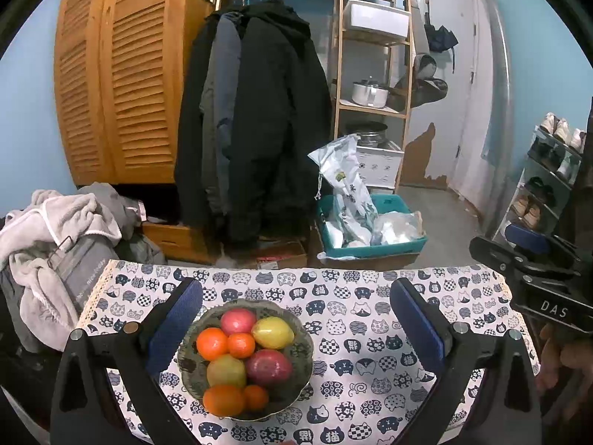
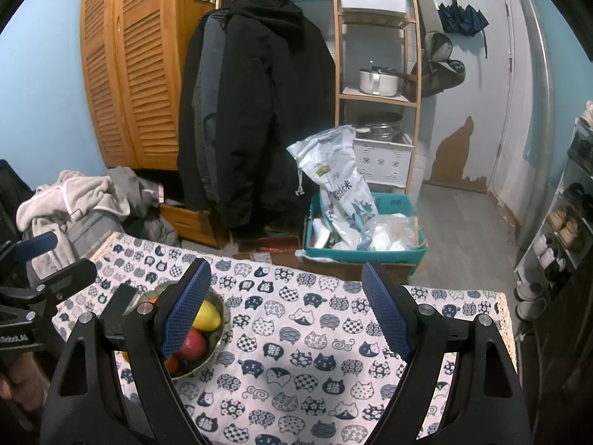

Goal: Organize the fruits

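Observation:
A patterned bowl point(image 1: 304, 356) full of fruit stands on the cat-print tablecloth point(image 1: 370, 352). In it lie a pink apple point(image 1: 238, 321), a yellow lemon point(image 1: 273, 332), several oranges point(image 1: 212, 343), a green-yellow apple point(image 1: 226, 371) and a dark red apple point(image 1: 269, 367). My left gripper point(image 1: 295, 319) hovers open over the bowl, nothing between its blue pads. In the right wrist view the bowl point(image 2: 218, 328) sits at the left, partly behind the left finger point(image 2: 185, 307). My right gripper point(image 2: 287, 307) is open above bare cloth point(image 2: 296, 352). The right gripper point(image 1: 533, 278) also shows at the left wrist view's right edge.
Beyond the table's far edge stand a teal bin point(image 2: 370, 248) with bags, a coat rack with dark coats point(image 2: 252, 111), a wooden shelf point(image 2: 378, 74) and a louvred wardrobe point(image 1: 118, 74). Piled clothes point(image 1: 55, 230) lie to the left, a shoe rack point(image 1: 548, 178) to the right.

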